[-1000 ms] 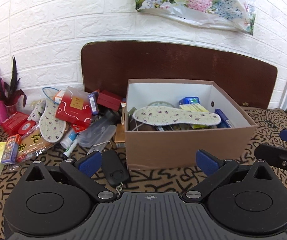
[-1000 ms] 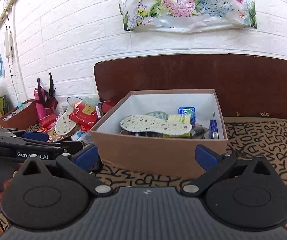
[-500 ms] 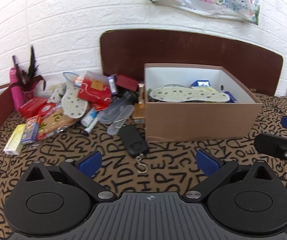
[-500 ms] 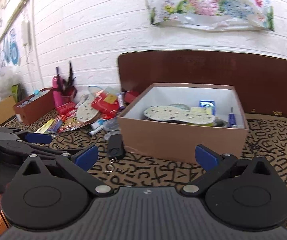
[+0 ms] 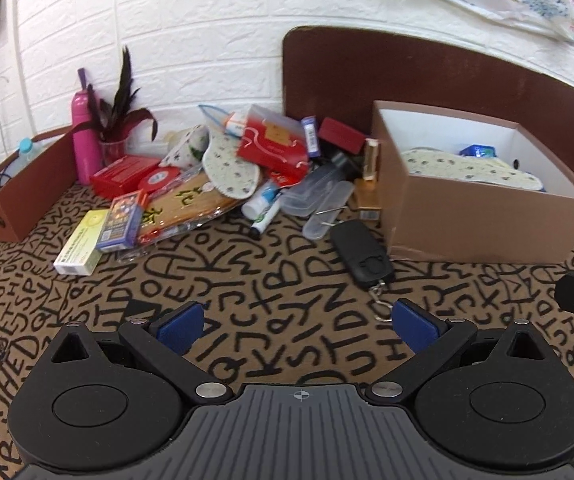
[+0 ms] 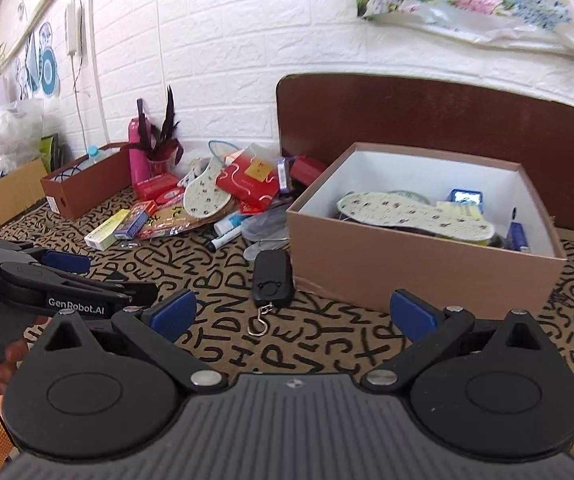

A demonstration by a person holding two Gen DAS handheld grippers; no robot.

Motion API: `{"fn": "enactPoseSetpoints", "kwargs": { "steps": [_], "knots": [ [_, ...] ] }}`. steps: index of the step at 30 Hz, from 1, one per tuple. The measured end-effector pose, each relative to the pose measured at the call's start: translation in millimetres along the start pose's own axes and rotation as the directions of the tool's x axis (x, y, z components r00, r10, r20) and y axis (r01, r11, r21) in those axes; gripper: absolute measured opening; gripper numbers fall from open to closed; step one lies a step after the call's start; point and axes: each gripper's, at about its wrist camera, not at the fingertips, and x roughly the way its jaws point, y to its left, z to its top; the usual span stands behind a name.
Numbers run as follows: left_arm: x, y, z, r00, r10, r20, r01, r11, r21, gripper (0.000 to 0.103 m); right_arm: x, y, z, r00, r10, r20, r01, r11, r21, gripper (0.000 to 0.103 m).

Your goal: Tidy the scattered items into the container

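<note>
A: Item 1, tools?
B: I hold the left gripper (image 5: 298,322) and right gripper (image 6: 291,312) spread wide, empty, ready to pick.
A: Item 2, goods?
B: Black hanging scale (image 5: 361,254) centre frame, beside the box (image 5: 483,222); pile (image 5: 223,172) at upper left awaits boxing.

Letter-print tablecloth (image 5: 271,280), cardboard box (image 5: 475,228), black hanging scale (image 5: 361,254), jumbled packets (image 5: 191,184)

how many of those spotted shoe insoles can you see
2. One insole lies on top of the items inside the brown box; the other insole rests on the pile left of the box. More may be hidden underneath.
</note>
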Motion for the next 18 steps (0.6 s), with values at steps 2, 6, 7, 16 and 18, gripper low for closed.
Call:
{"fn": "enactPoseSetpoints", "kwargs": {
  "steps": [2,6,7,16,18],
  "knots": [
    [6.2,9.2,0.5,1.0,0.005,-0.011,-0.005,1.0,-0.01,0.103,11.5,4.4,1.6,1.0,0.005,-0.018,-0.005,1.0,-0.001,0.102],
    [19.8,27.6,2.0,0.999,0.021,-0.036,-0.022,0.999,-0.027,0.103,35.1,15.4,4.4,0.999,0.024,-0.041,-0.024,1.0,-0.003,0.102],
    [23.6,32.3,2.4,0.999,0.027,-0.041,-0.028,0.999,-0.028,0.103,40.7,17.8,4.9,0.998,0.029,-0.047,-0.029,1.0,-0.002,0.102],
    [65.6,72.1,9.5,0.993,0.051,-0.111,-0.057,0.997,-0.053,0.103,89.9,26.4,3.7,0.992,0.05,-0.116,-0.048,0.999,0.02,0.102],
    [75.9,79.4,12.5,0.99,0.063,-0.124,-0.069,0.997,-0.045,0.103,102.8,28.7,2.7,0.99,0.046,-0.137,-0.044,0.999,0.021,0.102]
  ]
}}
